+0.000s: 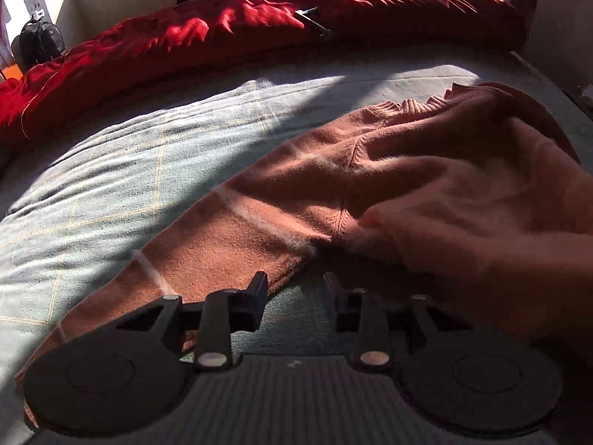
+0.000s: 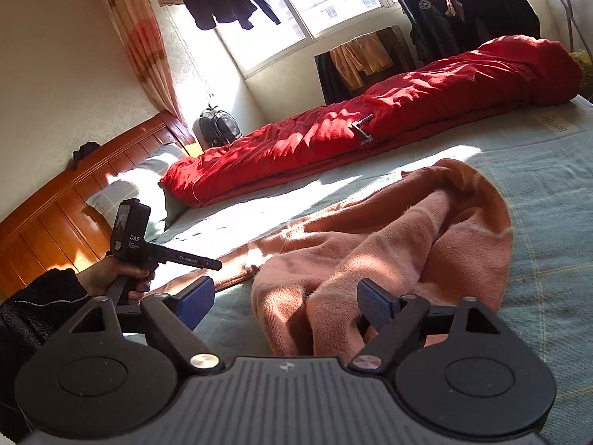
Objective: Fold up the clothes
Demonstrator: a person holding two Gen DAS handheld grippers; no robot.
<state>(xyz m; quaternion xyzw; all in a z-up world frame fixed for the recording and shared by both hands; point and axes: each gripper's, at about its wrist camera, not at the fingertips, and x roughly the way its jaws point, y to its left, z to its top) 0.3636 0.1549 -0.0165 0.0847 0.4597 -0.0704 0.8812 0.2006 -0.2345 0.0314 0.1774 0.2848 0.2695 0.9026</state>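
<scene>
Setting: We are at a bed (image 2: 537, 193) covered in a pale green checked sheet, with sun and shadow falling across it.

Garment: A salmon-pink knitted sweater (image 2: 389, 244) lies on the sheet, half spread and half bunched. Through the left wrist camera its ribbed neck points away from us and one flat panel runs out toward the lower left.

Long axis: We judge that the sweater runs roughly crosswise to us, from the flat corner on the left to the heaped folds on the right.

Left gripper: The left gripper (image 1: 294, 283) hangs just over the sweater's near hem, its fingers a little apart with only bare sheet between them; the left finger overlaps the hem. They grip nothing.

Right gripper: The right gripper (image 2: 285, 298) has its blue-padded fingers wide apart. A rumpled fold of the sweater rises between them, but neither pad presses on it.

Hand: From the right wrist view we see the person's left hand (image 2: 111, 282), in a dark sleeve, holding the other tool off to the left.

Nearer hand: We judge the right gripper better placed, since cloth already sits in its gap; the left needs only to shift sideways onto the hem.

Background: A red quilt (image 2: 370, 133) lies along the bed's far side, well apart from the sweater.
</scene>
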